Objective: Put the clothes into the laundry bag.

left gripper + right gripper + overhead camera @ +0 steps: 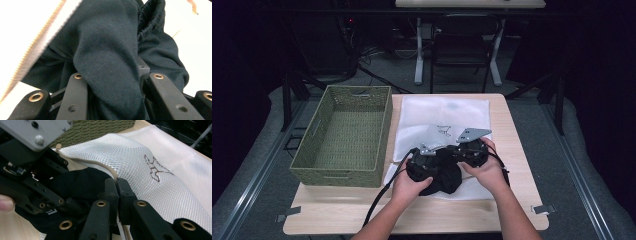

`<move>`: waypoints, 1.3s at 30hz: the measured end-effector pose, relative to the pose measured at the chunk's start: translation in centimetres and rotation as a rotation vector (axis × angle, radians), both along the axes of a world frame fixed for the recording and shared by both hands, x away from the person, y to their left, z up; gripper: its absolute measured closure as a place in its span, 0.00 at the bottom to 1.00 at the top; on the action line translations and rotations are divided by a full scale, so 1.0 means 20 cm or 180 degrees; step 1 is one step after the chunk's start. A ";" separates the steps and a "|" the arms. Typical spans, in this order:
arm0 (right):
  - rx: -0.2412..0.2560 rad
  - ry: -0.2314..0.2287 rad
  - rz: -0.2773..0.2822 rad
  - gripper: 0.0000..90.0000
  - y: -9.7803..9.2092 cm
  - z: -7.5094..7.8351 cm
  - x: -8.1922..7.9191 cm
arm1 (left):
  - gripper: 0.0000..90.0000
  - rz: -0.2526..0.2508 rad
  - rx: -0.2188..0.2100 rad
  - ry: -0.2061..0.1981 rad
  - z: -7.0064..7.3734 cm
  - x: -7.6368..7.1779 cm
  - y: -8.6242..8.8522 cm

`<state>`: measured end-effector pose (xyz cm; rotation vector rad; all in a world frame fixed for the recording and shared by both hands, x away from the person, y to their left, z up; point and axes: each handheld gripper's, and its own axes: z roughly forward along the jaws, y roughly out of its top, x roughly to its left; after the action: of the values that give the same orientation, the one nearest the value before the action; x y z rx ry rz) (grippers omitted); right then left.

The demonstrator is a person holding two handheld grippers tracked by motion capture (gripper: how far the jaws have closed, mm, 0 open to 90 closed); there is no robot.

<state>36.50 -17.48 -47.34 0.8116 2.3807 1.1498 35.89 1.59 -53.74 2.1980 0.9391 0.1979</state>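
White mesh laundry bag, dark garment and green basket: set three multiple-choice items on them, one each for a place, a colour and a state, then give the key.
1. The empty green woven basket sits where on the wooden table?
A. on its left side
B. on its right side
C. on the white mesh laundry bag

2. What colour is the cloth garment between the left tool's jaws?
A. white
B. red
C. black

3. How does the right tool stand?
A. wide open
B. shut on the white mesh laundry bag's zipper edge
C. lying in the basket

Key: 1 A, the high view shows it left of the bag. 2 C, the fabric is black. 3 B, its jaws meet on the zipper edge.
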 end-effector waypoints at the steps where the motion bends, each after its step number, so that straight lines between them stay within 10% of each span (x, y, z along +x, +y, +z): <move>1: 0.0001 0.0001 0.0000 0.98 0.00 0.00 0.00 | 0.74 -0.0017 0.0028 -0.0003 -0.01 0.00 -0.01; 39: -0.0004 0.0004 -0.0004 0.98 0.00 -0.01 0.00 | 0.72 0.0082 0.0045 -0.0065 -0.03 0.03 -0.03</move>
<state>36.47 -17.43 -47.47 0.8134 2.3816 1.1474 36.45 0.94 -54.25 2.1935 0.9579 0.2396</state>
